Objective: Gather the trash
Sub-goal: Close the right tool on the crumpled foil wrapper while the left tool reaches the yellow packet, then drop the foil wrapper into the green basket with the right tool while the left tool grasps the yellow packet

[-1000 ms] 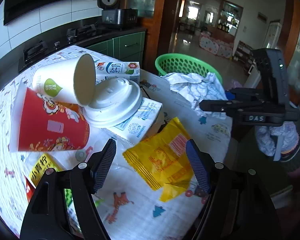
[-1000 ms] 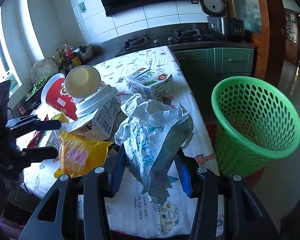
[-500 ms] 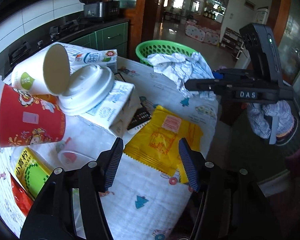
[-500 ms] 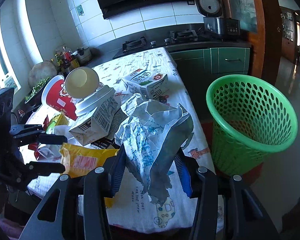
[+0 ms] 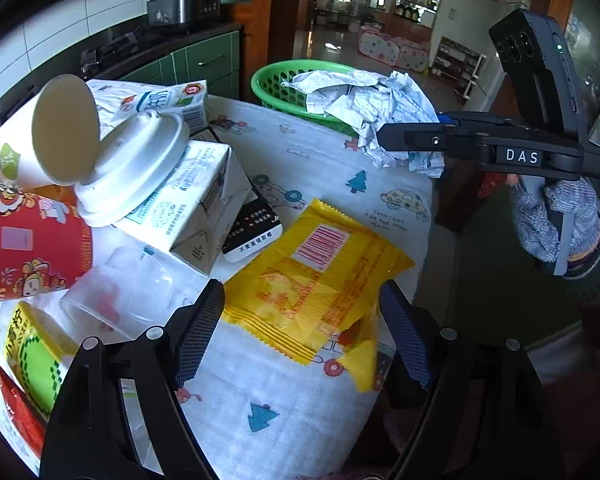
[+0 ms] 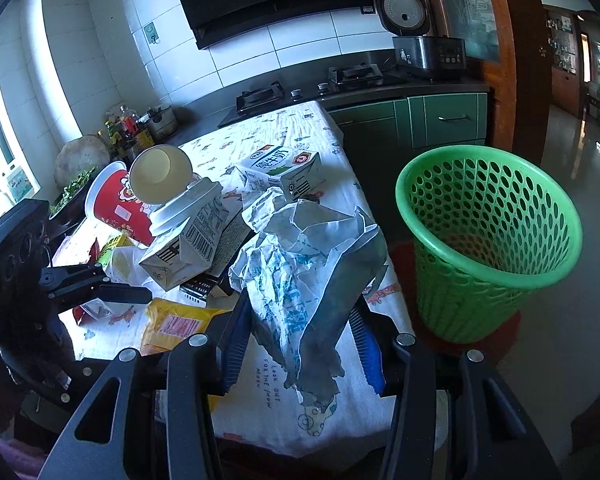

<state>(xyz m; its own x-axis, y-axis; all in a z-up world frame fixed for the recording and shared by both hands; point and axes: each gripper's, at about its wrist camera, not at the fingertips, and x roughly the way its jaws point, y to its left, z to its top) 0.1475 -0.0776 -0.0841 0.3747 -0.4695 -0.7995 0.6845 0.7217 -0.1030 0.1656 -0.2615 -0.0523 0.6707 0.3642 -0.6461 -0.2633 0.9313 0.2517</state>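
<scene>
**Inspector A:** Left side first. The left tongs [image 5: 302, 332] are open, and they have come down and forward over the last second. They now straddle the yellow wrapper [image 5: 320, 280], which lies flat near the front edge of the surface [image 5: 284, 420], one corner hanging toward the right-hand edge. Neither pad touches it that I can see.

**Inspector B:** And what sits behind it?

**Inspector A:** A heap toward the left edge: the red cup [image 5: 24, 240] on its side, a white cup [image 5: 40, 136] resting on a lid [image 5: 132, 168], and that lid on a milk carton [image 5: 196, 208]. All untouched.

**Inspector B:** The right side?

**Inspector A:** The right tongs [image 6: 300, 340] are closed on the crumpled paper [image 6: 304, 264], as before, but carried further out: the paper now hangs above the surface's right edge, nearer the green basket [image 6: 488, 248] on the floor just beyond that edge. Not yet over the opening.

**Inspector B:** Meaning?

**Inspector A:** In my judgement, one item is in transit and one is lined up for pickup. The basket looks empty. Nothing is collected so far.
</scene>
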